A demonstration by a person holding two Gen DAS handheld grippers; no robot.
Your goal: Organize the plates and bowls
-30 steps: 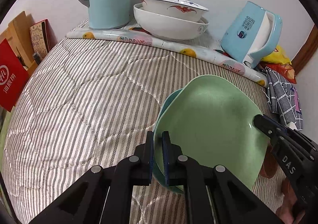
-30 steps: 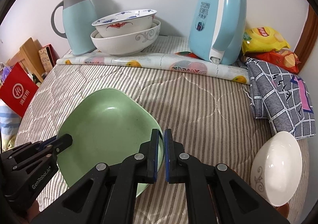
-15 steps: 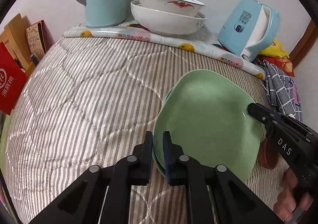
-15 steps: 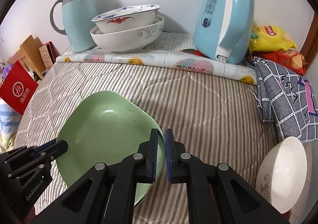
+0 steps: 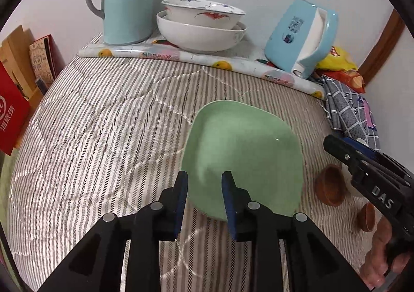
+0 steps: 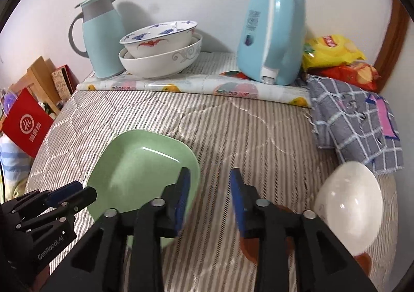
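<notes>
The rounded-square green plate (image 5: 243,162) lies flat on the striped quilted bed (image 5: 103,136), between both opened grippers: the left hand-held gripper (image 5: 204,188) straddles its near rim, the right hand-held gripper (image 6: 209,188) is just beside it (holding nothing). The glossy white bowl (image 6: 349,204) and small brown wooden cups (image 5: 331,185) are, I judge, not yet organized.

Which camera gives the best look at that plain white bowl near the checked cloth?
The right wrist view: the white bowl shows almost whole beside the checked cloth. In the left wrist view it is hidden behind the right gripper.

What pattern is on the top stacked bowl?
White top bowl with blue florals and a red motif; clearest in right wrist view.
</notes>
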